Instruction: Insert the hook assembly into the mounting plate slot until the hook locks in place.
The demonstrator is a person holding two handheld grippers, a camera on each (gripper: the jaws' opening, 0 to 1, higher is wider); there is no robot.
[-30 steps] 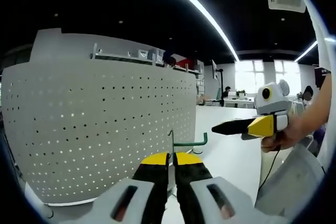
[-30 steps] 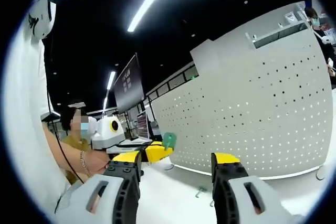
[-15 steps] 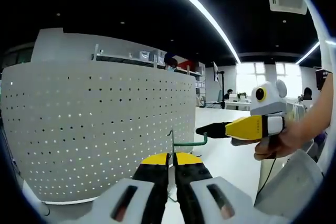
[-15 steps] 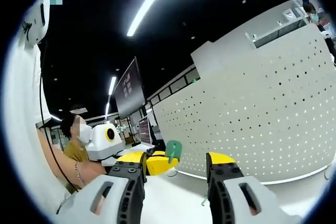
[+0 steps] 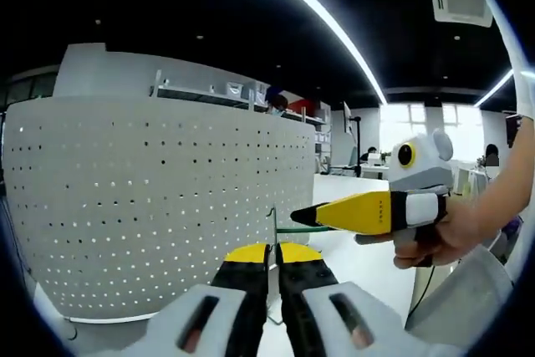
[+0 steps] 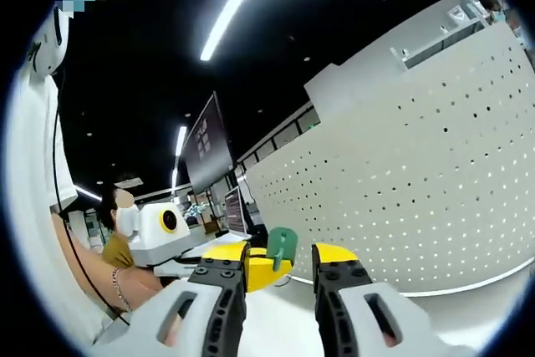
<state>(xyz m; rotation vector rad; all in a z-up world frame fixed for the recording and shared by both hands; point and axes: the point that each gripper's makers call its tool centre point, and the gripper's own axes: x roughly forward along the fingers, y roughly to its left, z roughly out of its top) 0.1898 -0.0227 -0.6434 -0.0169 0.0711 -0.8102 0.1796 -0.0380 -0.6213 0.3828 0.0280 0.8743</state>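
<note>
1. I hold the green wire hook (image 5: 294, 229) in my left gripper (image 5: 273, 255): its jaws are pinched nearly together on the hook's upright back wire, and the hooked arm juts off to my right.
2. The white perforated mounting plate (image 5: 167, 206) stands upright just ahead of those jaws and to their left; the hook is not yet in any hole.
3. My right gripper (image 6: 282, 258) has its jaws narrowed but not closed, with the hook's green tip (image 6: 280, 245) between them (whether they touch it I cannot tell).
4. In the left gripper view my hand (image 5: 443, 236) brings the right gripper in level from the right, its yellow tip at the hook's arm.
5. I judge this the steadying step before insertion. Next I need both grippers to aim the back wire's prongs at a pair of holes and push until it locks.
</note>
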